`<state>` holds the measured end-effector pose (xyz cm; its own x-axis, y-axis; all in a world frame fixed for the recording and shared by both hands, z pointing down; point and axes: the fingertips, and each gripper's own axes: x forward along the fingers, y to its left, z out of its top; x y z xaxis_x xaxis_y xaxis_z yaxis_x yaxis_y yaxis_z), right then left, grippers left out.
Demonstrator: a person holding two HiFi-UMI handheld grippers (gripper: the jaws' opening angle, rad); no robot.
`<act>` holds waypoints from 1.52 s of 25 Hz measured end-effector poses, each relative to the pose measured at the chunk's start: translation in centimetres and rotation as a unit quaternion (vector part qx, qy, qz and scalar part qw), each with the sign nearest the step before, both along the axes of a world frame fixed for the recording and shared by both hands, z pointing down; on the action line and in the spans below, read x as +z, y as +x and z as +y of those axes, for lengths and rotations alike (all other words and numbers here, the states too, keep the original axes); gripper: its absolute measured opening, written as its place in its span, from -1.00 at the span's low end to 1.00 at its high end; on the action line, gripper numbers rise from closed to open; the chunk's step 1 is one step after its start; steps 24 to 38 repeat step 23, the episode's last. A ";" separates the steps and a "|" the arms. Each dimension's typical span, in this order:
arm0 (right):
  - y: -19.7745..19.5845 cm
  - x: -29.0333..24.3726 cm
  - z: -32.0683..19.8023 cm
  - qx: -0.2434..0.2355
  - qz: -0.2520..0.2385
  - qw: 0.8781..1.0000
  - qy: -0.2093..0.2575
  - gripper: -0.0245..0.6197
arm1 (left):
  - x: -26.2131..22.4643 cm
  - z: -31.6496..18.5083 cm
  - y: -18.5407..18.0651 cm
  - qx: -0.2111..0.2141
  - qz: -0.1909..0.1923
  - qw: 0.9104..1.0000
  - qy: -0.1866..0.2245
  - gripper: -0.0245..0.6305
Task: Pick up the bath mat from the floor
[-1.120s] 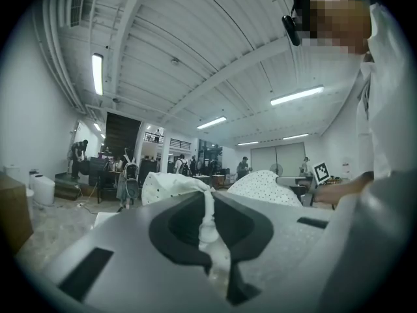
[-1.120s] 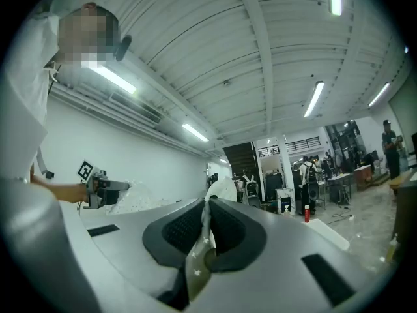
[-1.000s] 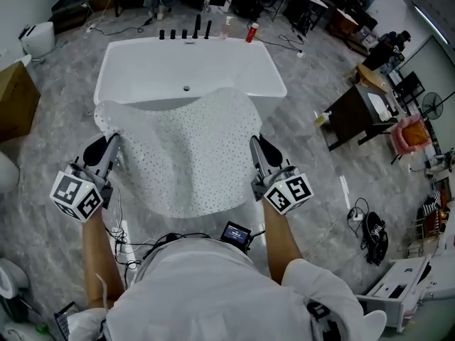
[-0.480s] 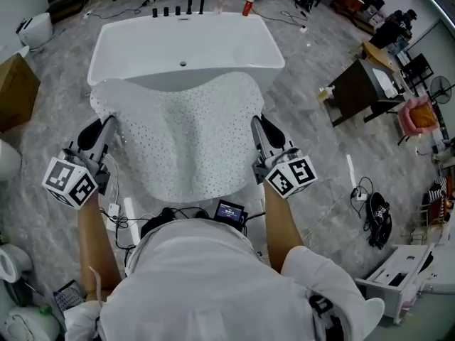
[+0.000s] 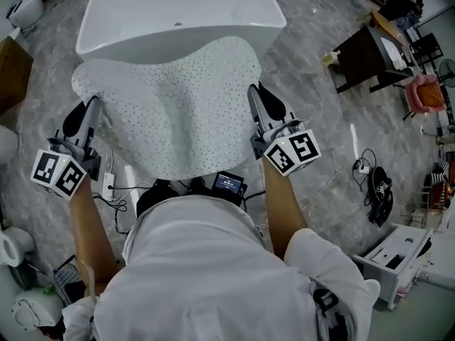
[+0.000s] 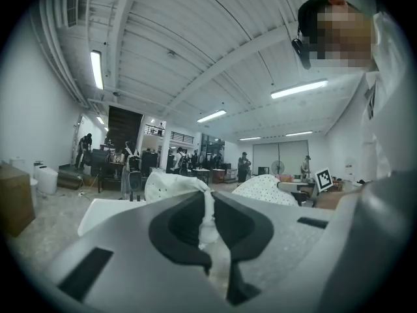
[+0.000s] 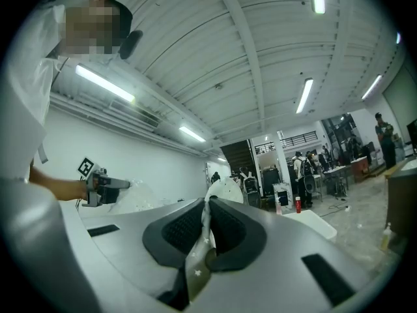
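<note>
The white perforated bath mat (image 5: 174, 105) hangs spread between my two grippers, lifted off the floor in front of the bathtub (image 5: 178, 20). My left gripper (image 5: 87, 109) is shut on the mat's left edge, and a thin fold of mat (image 6: 207, 217) is pinched between its jaws. My right gripper (image 5: 257, 94) is shut on the right edge, with a strip of mat (image 7: 203, 233) clamped between its pads. The mat sags in the middle and its lower edge hangs near the person's chest. Across the mat, the left gripper (image 7: 104, 182) shows in the right gripper view.
A white freestanding bathtub stands straight ahead on the grey marbled floor (image 5: 313, 155). A dark table (image 5: 362, 59) is at the right, a cardboard box (image 5: 11, 69) at the left. Cables and a power strip (image 5: 108, 185) lie on the floor near the feet.
Both grippers have stayed shut on the mat and drawn back towards the person, the left one outward too. The bathtub has slid up the head view as the head tilts down.
</note>
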<state>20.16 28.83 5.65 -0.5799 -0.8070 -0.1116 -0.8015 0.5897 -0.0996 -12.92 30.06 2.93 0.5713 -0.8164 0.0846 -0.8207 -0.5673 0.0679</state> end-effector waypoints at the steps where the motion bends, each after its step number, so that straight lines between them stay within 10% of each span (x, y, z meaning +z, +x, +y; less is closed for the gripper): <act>1: -0.3 0.2 -0.1 -0.003 0.002 1.000 -0.001 -0.79 | 0.1 -0.2 0.1 0.002 0.000 1.000 -0.002 -0.83; 38: 3.2 1.9 -0.5 0.000 -0.037 0.999 -0.013 -0.79 | 0.7 -0.1 2.9 0.008 0.000 1.000 -0.017 -0.82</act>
